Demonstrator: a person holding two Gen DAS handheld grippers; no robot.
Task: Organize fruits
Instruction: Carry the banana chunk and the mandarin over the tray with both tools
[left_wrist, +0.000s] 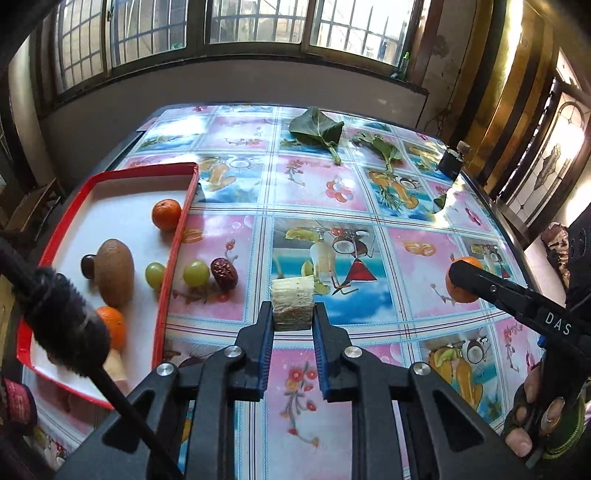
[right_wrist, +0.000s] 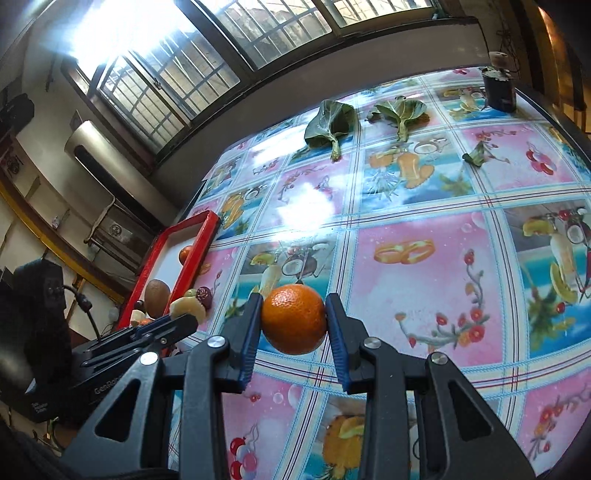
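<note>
A: Left wrist view first. Nearest the lens, the left gripper is pinching a pale banana chunk — peeled, cut ends, held across its sides above the tablecloth.

B: And the tray?

A: The red tray sits at nine o'clock. Inside it: a kiwi, a mandarin near the far rim, another orange fruit at the near end, a green grape and a dark round fruit. Just outside the rim lie a second grape and a red date, touching.

B: How will that chunk handle?

A: Light but soft and slick, I'd judge — squeeze harder and it bruises or squirts out. The flat sides are the right hold.

B: Right wrist view?

A: Nearest again is the claw: the right gripper is clamped on an orange at its widest girth, lifted off the cloth. It's firm, rounder and heavier; the pebbly peel should grip well, though a sphere can roll if the pads sit off-centre.

B: Where's the tray from there?

A: At nine o'clock, well apart, with the other gripper and its banana piece between. Green leaves lie at twelve, a dark jar at one — neither is fruit, so I'd leave them.
</note>
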